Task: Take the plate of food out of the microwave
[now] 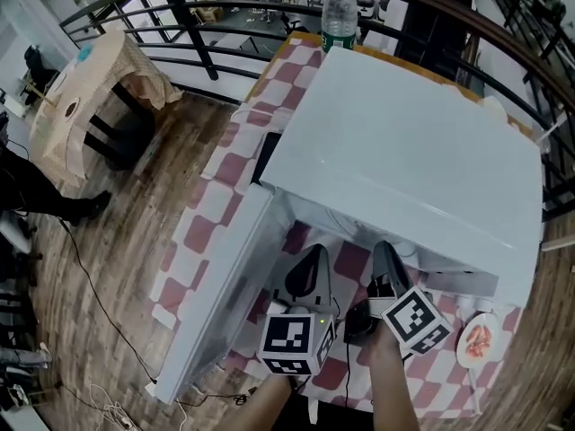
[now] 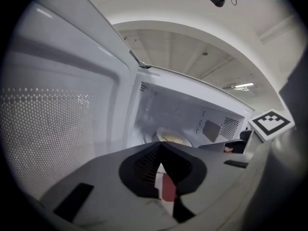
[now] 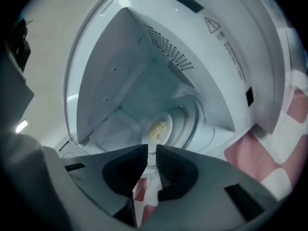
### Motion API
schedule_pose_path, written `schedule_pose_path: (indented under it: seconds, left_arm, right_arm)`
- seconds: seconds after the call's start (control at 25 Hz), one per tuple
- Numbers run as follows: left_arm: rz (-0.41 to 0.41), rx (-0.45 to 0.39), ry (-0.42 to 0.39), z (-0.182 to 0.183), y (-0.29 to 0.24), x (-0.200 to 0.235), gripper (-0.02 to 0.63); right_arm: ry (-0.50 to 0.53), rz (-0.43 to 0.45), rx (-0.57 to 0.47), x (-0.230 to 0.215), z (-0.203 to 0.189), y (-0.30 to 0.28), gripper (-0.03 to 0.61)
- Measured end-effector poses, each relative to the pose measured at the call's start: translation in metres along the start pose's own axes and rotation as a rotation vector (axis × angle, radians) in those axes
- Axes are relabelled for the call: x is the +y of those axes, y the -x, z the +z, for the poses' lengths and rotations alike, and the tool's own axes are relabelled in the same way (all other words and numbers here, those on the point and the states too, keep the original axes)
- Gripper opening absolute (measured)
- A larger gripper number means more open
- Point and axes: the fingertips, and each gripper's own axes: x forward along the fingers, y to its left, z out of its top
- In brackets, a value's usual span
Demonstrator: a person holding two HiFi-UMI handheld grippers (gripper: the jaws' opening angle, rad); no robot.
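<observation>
The white microwave (image 1: 404, 142) stands on the checked tablecloth with its door (image 1: 216, 294) swung open to the left. Inside, on the turntable, sits a white plate of yellowish food (image 3: 159, 129), which the left gripper view shows deep in the cavity as the plate (image 2: 173, 137). Both grippers are at the opening, just in front of the cavity. My left gripper (image 1: 310, 263) has its jaws closed tip to tip, the left gripper (image 2: 161, 148) holding nothing. My right gripper (image 1: 386, 257) points at the plate; in its own view the right gripper (image 3: 151, 150) shows a narrow gap, pads touching nothing.
A second small plate with red food (image 1: 478, 341) lies on the tablecloth (image 1: 225, 173) right of the microwave. A water bottle (image 1: 339, 12) stands behind it. A wooden side table (image 1: 81, 88) and a black railing (image 1: 180, 7) are at the left and back.
</observation>
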Motion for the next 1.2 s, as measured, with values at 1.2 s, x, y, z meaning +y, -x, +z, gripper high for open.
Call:
schedule_pose_path:
  seconds: [1.2]
  left_arm:
    - [0.016,0.019,0.027,-0.014,0.009,0.013,0.005]
  right_arm:
    - [-0.619,-0.117,-0.111,-0.029,0.002,-0.027,0.114]
